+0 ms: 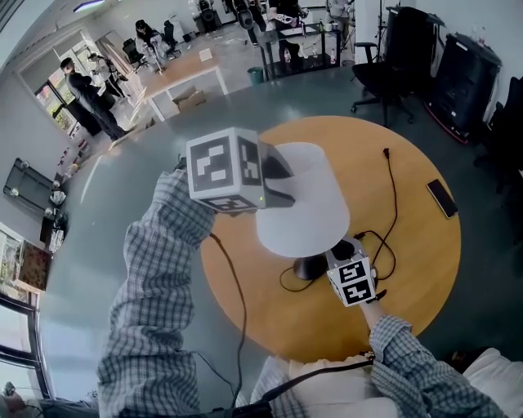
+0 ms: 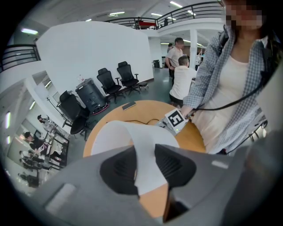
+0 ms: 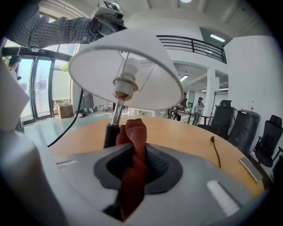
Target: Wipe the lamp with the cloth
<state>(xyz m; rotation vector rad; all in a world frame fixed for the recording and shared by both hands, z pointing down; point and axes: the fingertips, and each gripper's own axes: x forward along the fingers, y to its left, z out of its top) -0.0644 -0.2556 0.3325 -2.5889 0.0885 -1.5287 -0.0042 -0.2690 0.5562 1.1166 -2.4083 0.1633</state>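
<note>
Your left hand-held gripper (image 2: 145,170) was clamped on the rim of the white shade (image 2: 141,141) of the lamp (image 1: 306,204) standing on the round wooden desk (image 1: 409,261), while your right hand-held gripper (image 3: 135,165) pinched the red cloth (image 3: 135,137) tight, low beside the stem (image 3: 116,112) under that shade.

A round wooden table (image 1: 409,269) stands on a grey floor (image 1: 122,196), with black office chairs (image 1: 384,77) at the head view's upper right. In the gripper views, a white wall (image 2: 93,53) rises behind, ceiling light strips (image 2: 117,13) glow above, and tall windows (image 3: 40,88) stand at the left.
</note>
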